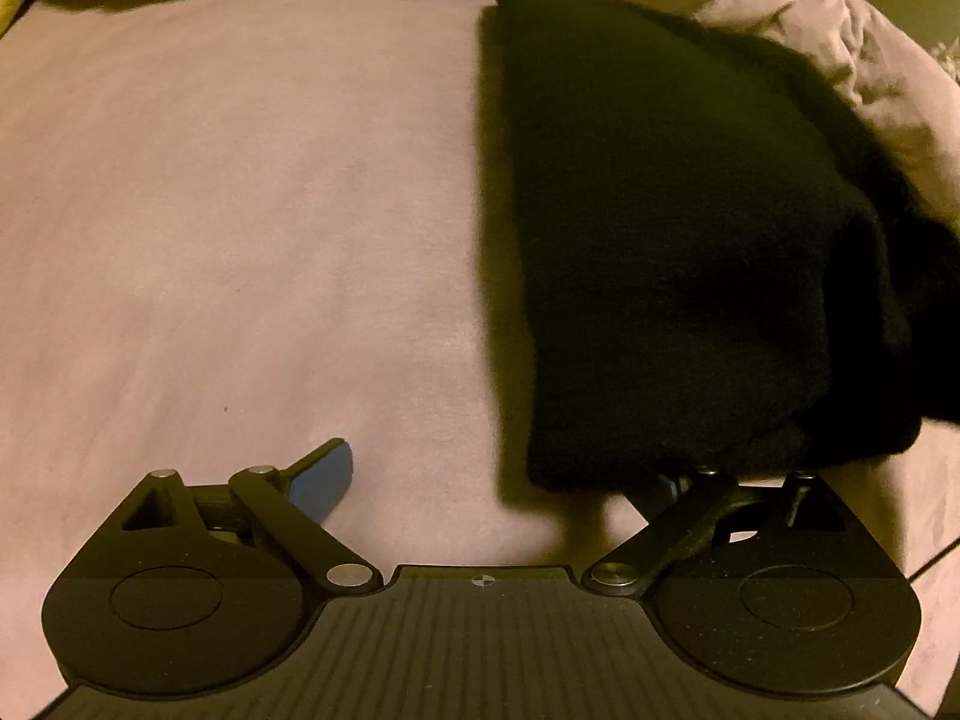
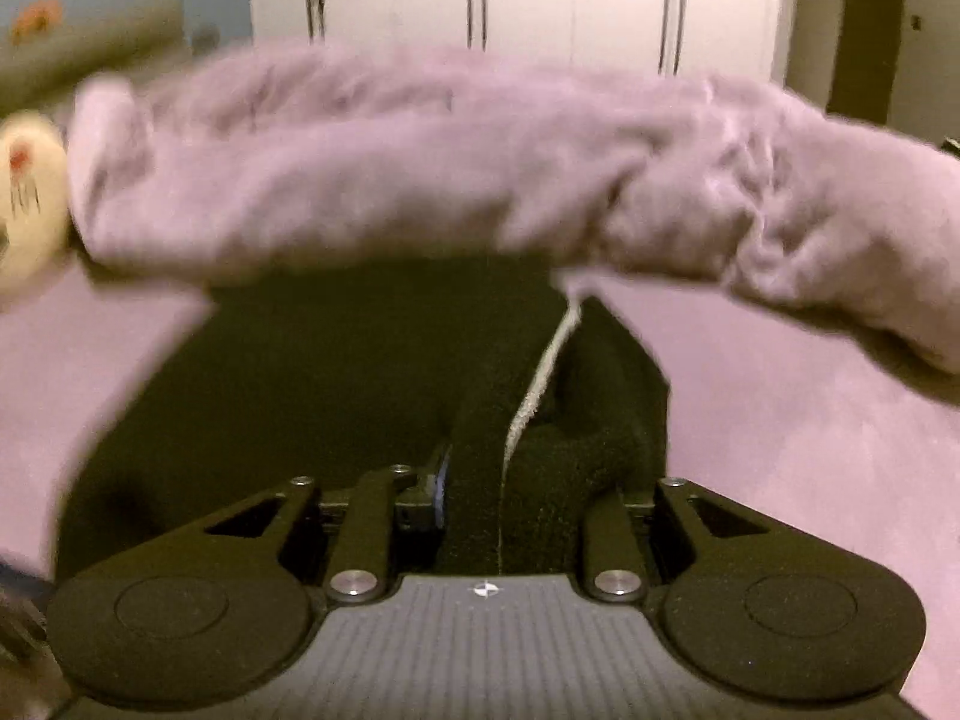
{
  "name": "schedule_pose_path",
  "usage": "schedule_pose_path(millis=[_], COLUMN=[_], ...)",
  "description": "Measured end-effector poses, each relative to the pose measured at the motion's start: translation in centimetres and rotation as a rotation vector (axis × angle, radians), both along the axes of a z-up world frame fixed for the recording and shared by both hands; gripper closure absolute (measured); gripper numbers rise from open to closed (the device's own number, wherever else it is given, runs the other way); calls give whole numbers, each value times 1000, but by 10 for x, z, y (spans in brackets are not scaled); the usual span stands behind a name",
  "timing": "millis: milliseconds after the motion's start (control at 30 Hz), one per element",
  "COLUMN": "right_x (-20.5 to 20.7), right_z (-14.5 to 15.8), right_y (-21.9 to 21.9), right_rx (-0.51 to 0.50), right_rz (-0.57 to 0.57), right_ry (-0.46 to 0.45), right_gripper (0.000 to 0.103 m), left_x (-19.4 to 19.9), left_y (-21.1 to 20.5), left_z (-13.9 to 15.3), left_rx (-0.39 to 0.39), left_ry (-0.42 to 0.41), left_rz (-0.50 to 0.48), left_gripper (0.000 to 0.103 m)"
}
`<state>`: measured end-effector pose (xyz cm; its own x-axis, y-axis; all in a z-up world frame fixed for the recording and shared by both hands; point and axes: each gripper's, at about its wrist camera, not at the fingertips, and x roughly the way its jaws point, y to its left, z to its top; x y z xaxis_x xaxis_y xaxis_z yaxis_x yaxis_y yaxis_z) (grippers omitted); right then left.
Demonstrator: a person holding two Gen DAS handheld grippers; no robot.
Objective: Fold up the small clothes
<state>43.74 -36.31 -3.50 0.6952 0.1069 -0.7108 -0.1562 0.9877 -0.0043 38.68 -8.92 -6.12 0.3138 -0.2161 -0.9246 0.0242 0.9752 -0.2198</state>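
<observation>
the black garment (image 1: 672, 252) is lying on the pink sheet (image 1: 240, 210), covering the wide-spread left gripper's (image 1: 498, 474) right finger. the right gripper (image 2: 474, 492) is seemingly clamping its near fold; the view is blurred.

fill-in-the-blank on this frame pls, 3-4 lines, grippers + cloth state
1. The garment being folded is ____ in colour.
2. The right hand-held gripper is shut on a fold of the ____.
3. The left hand-held gripper has its jaws ____, with one blue-padded finger over bare sheet.
4. Behind the garment lies a bunched ____ blanket.

Missing words: black; garment; open; pink
</observation>
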Motion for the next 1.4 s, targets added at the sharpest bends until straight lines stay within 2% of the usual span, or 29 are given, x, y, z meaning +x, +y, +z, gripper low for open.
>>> schedule_pose_path(millis=[33, 67, 167, 200, 233, 300, 400, 500, 600, 733, 767, 833, 933, 967, 1000, 1067, 1100, 1167, 1233, 1300, 1400], right_x=[0, -3, -15, -24, -32, -56, -88, -98, -91, -79, -77, -79, -89, -91, -90, -84, -84, -86, -90, -91, -78], right_z=[-15, -19, 0, 10, 16, 31, 45, 34, 12, -7, -9, -5, 18, 20, 14, -2, -5, 2, 17, 32, 45], right_y=[-7, -13, -34, -41, -45, -52, -43, -36, -26, -24, -24, -20, -12, -14, -19, -29, -27, -19, -21, -20, -6], right_rx=[12, 48, 187, 199, 196, 238, 293, 393, 379, 471, 472, 412, 183, 118, 76, 135, 127, 62, 117, 114, 147], right_rz=[-22, -43, -160, -211, -255, -300, -272, -245, -216, -189, -172, -154, -115, -145, -173, -189, -178, -161, -196, -233, -198], right_ry=[51, 56, 38, 10, -10, -64, -101, -33, 39, 99, 101, 94, -12, -20, 4, 84, 87, 59, 19, -37, -91], right_gripper=[70, 68, 53, 46, 45, 45, 45, 45, 47, 58, 72, 78, 87, 98, 99, 99, 99, 98, 92, 90, 90], left_x=[0, -1, -5, -6, -8, -11, -17, -20, -19, -16, -17, -16, -14, -12, -9, 0, 4, 10, 14, 17, 29], left_y=[-1, -1, 6, 9, 14, 21, 28, 27, 26, 22, 22, 21, 20, 20, 20, 17, 15, 10, 7, 5, 0], left_z=[0, 1, 9, 12, 15, 19, 23, 24, 24, 26, 26, 30, 44, 48, 50, 48, 46, 44, 46, 49, 53], left_rx=[2, 5, 10, 11, 13, 16, 2, -3, -4, -6, -7, -9, -19, -16, -12, -9, -20, -27, -24, -14, -13], left_ry=[5, 9, 5, 3, -2, -5, -2, 0, 9, -1, 1, 1, -49, -68, -83, -77, -74, -62, -79, -101, -139], left_rz=[-8, -19, -36, -35, -33, -21, 5, 14, 9, 6, 6, 8, 10, 16, 23, 43, 49, 57, 58, 65, 82], left_gripper=[5, 5, 5, 5, 5, 5, 5, 5, 5, 5, 5, 5, 5, 5, 5, 5, 5, 5, 5, 5, 5])
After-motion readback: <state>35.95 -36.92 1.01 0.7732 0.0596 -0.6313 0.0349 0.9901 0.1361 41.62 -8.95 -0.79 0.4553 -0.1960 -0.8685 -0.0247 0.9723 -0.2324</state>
